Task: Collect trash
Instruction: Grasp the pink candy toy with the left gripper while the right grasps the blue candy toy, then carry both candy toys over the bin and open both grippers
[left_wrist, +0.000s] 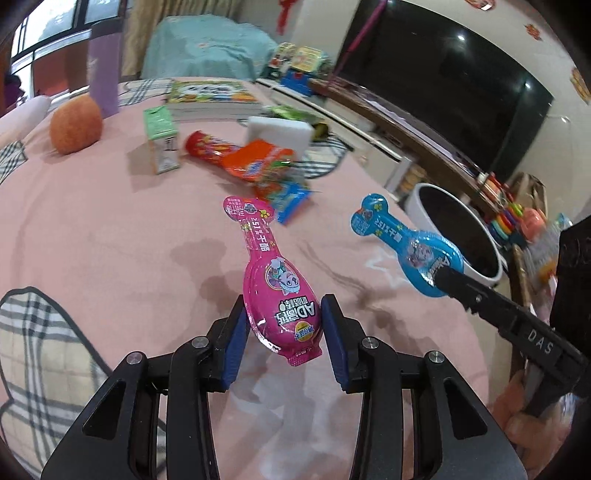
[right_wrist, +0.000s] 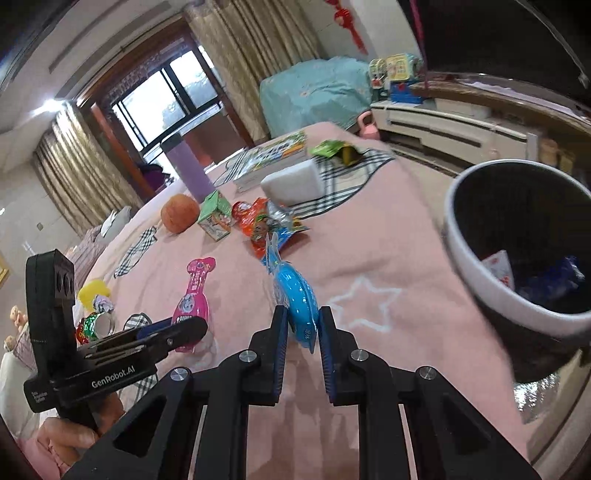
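My left gripper (left_wrist: 284, 314) is shut on the wide end of a pink lollipop-shaped wrapper (left_wrist: 258, 240), held above the pink bed cover (left_wrist: 129, 240). My right gripper (right_wrist: 300, 317) is shut on a blue wrapper (right_wrist: 295, 291) of the same shape, seen edge-on. In the left wrist view the blue wrapper (left_wrist: 406, 243) and the right gripper (left_wrist: 447, 277) hang near the rim of the white bin (left_wrist: 417, 206). The right wrist view shows the bin (right_wrist: 461, 240) at right with some trash inside, and the left gripper (right_wrist: 184, 328) with the pink wrapper (right_wrist: 194, 295) at left.
Further back on the cover lie crumpled orange and red snack wrappers (left_wrist: 255, 158), a green carton (left_wrist: 160, 136), an orange fruit (left_wrist: 75, 125), a white box (left_wrist: 277, 133), books (left_wrist: 210, 96) and a purple cup (left_wrist: 105, 77). A TV (left_wrist: 443, 81) stands beyond the bin.
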